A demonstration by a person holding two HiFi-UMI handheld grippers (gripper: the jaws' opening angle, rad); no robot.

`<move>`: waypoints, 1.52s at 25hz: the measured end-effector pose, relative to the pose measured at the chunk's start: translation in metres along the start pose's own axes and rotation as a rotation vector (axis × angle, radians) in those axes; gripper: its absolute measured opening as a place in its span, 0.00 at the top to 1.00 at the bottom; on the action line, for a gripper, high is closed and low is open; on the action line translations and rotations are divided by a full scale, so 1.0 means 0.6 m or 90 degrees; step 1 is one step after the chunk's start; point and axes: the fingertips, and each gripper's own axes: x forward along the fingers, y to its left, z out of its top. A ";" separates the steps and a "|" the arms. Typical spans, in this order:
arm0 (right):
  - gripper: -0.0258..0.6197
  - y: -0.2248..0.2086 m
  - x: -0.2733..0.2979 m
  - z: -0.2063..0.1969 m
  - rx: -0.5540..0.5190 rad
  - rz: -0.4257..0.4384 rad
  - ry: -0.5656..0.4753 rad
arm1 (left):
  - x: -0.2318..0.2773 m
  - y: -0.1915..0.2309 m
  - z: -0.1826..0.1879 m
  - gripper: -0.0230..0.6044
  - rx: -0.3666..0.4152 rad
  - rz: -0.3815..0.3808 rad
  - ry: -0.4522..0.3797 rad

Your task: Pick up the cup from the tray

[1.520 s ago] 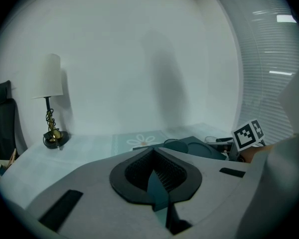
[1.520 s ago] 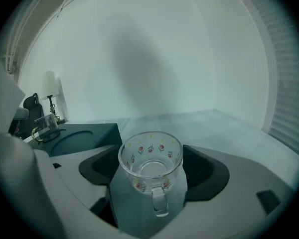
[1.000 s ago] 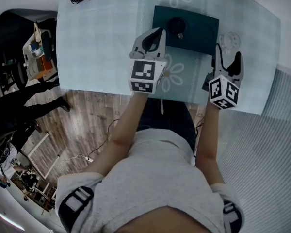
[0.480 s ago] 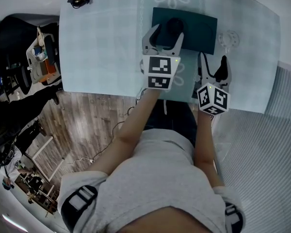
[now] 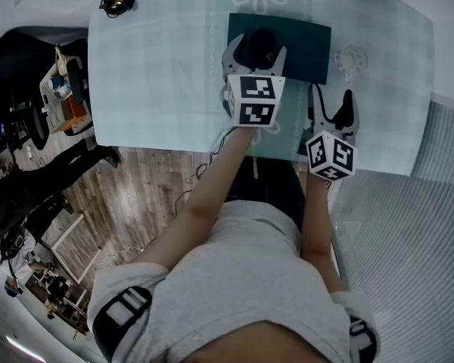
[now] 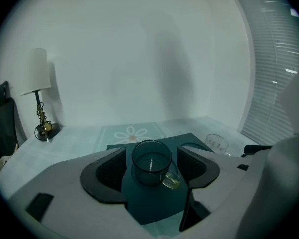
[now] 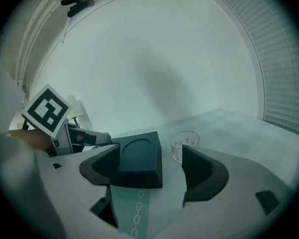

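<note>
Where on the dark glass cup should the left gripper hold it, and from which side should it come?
Take the glass cup by its round wall, one pad on each flank, coming level from the person's side. It stands upright on the tray and its handle points back at the left gripper, so both flanks look free. The jaws are opening, the cup between them untouched.
</note>
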 end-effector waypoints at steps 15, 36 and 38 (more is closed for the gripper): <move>0.43 -0.002 0.009 -0.002 0.011 0.008 0.003 | 0.011 0.005 0.001 0.54 0.032 0.006 0.015; 0.95 0.198 -0.007 -0.015 -0.072 0.175 0.001 | -0.122 0.195 -0.033 0.54 -0.041 0.095 -0.064; 0.95 0.226 -0.012 -0.026 -0.075 0.202 0.013 | -0.119 0.211 -0.053 0.54 -0.045 0.097 -0.060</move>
